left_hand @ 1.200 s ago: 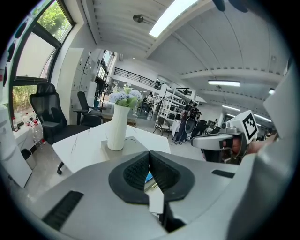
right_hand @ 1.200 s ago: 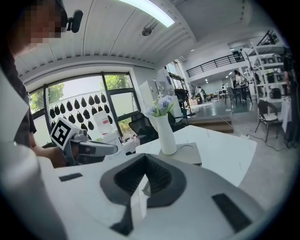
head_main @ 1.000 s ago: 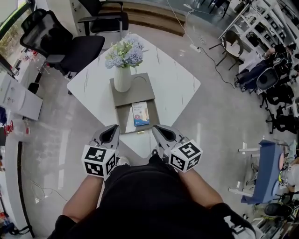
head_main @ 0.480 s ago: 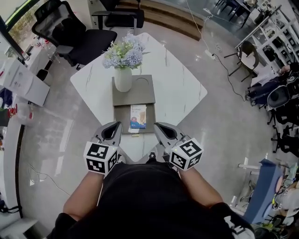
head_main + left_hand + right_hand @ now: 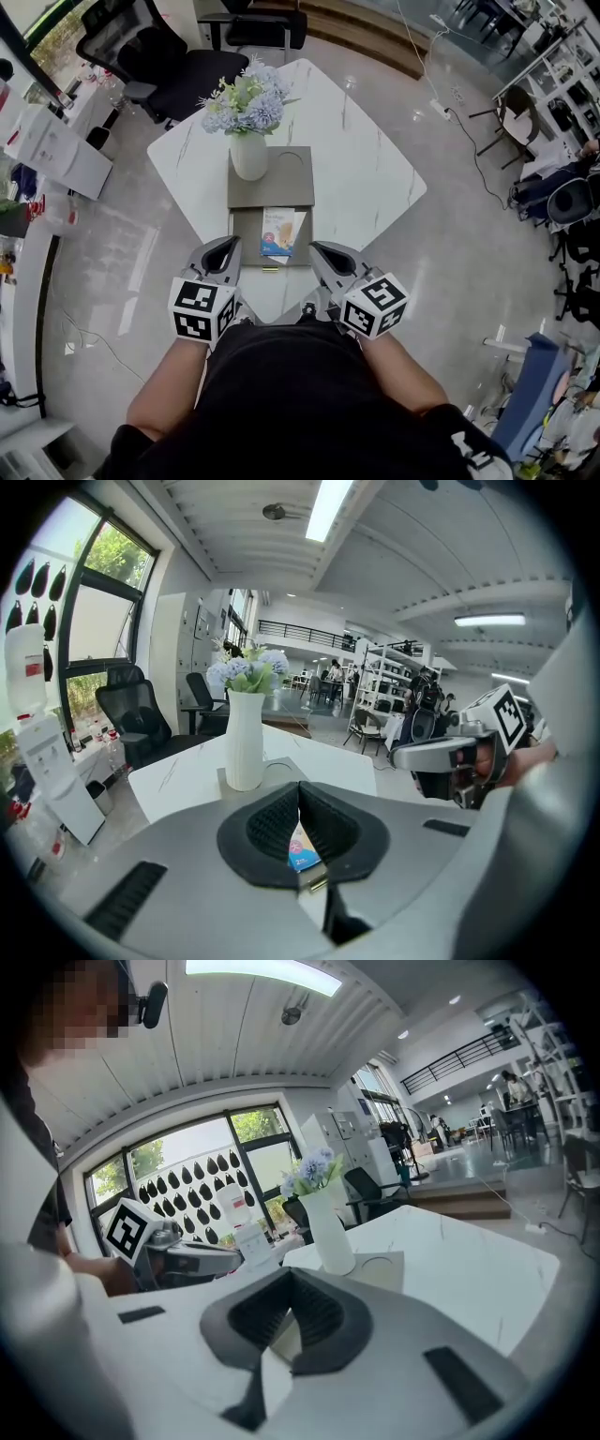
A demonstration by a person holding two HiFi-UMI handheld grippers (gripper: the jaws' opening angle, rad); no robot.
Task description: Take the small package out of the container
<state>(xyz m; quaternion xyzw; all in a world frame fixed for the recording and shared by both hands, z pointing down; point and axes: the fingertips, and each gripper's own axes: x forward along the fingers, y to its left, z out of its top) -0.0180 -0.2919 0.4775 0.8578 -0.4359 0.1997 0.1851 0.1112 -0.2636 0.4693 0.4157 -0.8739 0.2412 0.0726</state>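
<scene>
The small package (image 5: 278,232), blue and white, lies flat in a shallow grey container (image 5: 246,232) on the near part of a white table (image 5: 366,178). Both grippers hover side by side just short of the container's near edge. My left gripper (image 5: 225,246) is shut and holds nothing, and the same goes for my right gripper (image 5: 324,249). Along the left gripper (image 5: 300,794), a strip of the package (image 5: 302,853) shows in the gap below the shut jaws. In the right gripper view the right gripper (image 5: 289,1283) points over the container toward the vase.
A white vase (image 5: 249,156) of pale blue flowers stands on a grey panel (image 5: 286,183) right behind the container. Black office chairs (image 5: 178,66) stand beyond the table's far left corner. Desks and shelving fill the right side of the room.
Both grippers have edged forward toward the table, so their tips now lie close to the container's near edge. The jaws stay shut.
</scene>
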